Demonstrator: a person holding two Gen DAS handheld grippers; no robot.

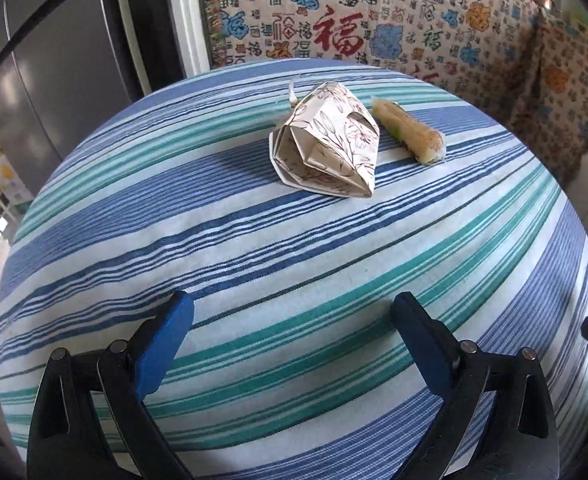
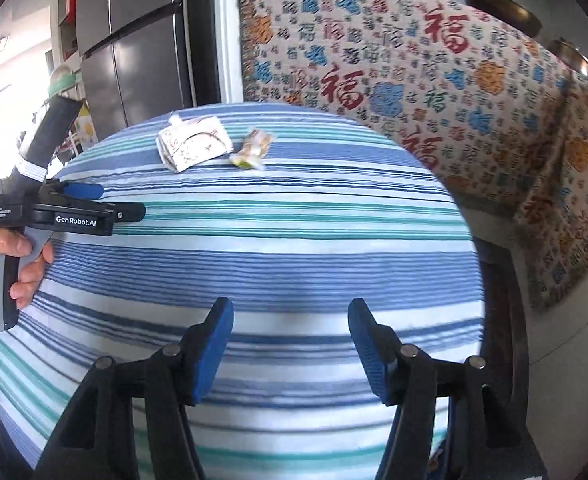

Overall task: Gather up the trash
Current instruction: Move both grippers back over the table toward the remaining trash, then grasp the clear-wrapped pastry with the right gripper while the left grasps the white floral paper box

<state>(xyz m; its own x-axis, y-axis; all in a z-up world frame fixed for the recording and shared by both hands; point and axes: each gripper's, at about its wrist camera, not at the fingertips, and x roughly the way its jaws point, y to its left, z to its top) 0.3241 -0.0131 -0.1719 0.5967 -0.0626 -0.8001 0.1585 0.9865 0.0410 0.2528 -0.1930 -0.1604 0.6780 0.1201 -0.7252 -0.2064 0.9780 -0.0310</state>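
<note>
On striped tablecloth [image 1: 254,240], folded paper [image 1: 325,148].

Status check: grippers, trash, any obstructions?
Left gripper open, empty. Right gripper open, empty. Folded paper box and wrapper side by side on striped tablecloth, untouched. Path unobstructed.

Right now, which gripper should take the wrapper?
Probably left. The left gripper is open and nearer the wrapper beside the paper box. The right gripper, also open, sits farther back; both items look small from it.
</note>
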